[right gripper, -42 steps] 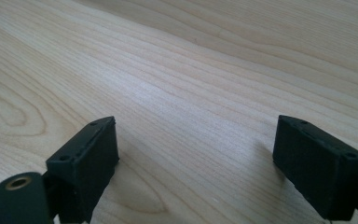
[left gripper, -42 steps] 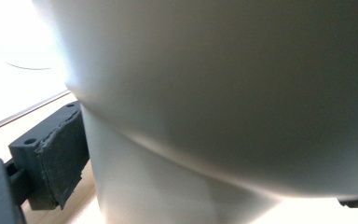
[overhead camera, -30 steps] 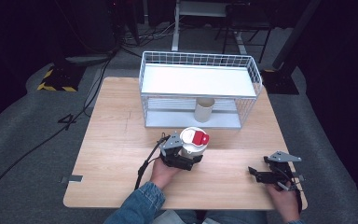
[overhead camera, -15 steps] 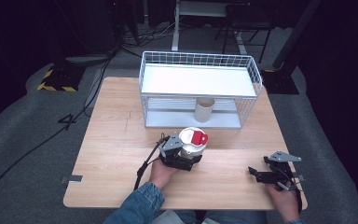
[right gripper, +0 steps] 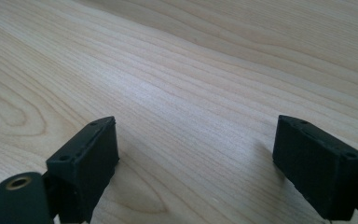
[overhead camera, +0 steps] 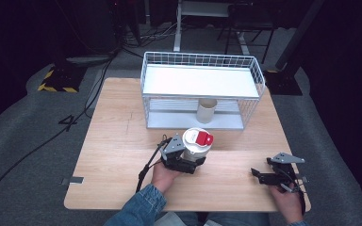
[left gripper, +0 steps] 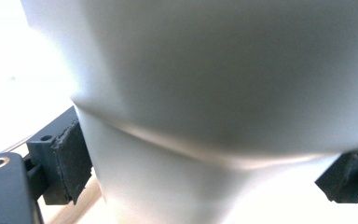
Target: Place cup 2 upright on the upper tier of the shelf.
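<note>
The white cup (likely light, crushable) is grasped low by the left gripper; the right gripper is spread, empty.

White cup with red-tabbed lid, upright, mid-table before wire rack, between left gripper fingers.

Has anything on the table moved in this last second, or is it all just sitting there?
Nothing has visibly changed. The left gripper stays closed around the white cup with the red-tabbed lid in front of the wire basket, and the right gripper stays open and empty over the bare wooden table. The small beige cup under the basket's shelf has not moved either.
</note>
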`<move>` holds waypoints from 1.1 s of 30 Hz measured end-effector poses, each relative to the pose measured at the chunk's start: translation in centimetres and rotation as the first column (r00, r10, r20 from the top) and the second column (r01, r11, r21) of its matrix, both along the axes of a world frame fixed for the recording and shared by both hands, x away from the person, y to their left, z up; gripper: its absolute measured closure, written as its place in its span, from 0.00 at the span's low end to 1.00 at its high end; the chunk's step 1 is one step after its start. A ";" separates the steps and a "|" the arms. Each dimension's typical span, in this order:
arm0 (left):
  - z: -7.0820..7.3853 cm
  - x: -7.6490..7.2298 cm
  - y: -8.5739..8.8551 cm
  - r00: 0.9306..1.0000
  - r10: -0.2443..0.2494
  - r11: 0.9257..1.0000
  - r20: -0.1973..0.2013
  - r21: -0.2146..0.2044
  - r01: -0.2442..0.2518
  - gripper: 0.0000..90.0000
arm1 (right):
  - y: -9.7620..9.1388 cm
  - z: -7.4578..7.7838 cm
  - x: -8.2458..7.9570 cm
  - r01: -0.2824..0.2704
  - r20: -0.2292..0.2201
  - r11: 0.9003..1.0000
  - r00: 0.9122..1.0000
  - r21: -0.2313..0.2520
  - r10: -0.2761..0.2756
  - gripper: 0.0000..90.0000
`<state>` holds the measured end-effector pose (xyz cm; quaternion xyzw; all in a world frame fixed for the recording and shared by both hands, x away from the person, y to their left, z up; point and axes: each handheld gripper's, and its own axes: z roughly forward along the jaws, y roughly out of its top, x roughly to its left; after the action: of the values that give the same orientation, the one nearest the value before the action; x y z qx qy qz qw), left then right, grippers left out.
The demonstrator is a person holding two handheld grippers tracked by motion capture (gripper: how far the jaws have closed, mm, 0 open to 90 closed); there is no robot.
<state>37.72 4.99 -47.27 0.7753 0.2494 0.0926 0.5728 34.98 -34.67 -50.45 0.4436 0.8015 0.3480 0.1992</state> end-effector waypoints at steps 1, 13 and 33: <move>0.1 -0.1 0.0 1.000 -0.001 1.000 0.003 0.005 0.001 0.10 | 0.0 0.0 0.0 0.000 0.000 1.000 1.000 0.000 0.000 0.16; 2.2 -0.6 0.5 1.000 0.006 1.000 0.009 -0.017 -0.006 0.11 | 0.0 0.0 0.0 0.005 0.001 1.000 1.000 -0.001 -0.005 0.16; 5.8 -1.6 1.8 0.998 0.052 0.998 0.024 -0.042 -0.050 0.11 | 0.1 0.0 0.0 0.009 -0.001 1.000 1.000 0.000 -0.009 0.16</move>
<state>36.12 6.75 -41.50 0.7555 0.2637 0.1119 0.5892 34.99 -34.59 -50.47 0.4476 0.7995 0.3469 0.2003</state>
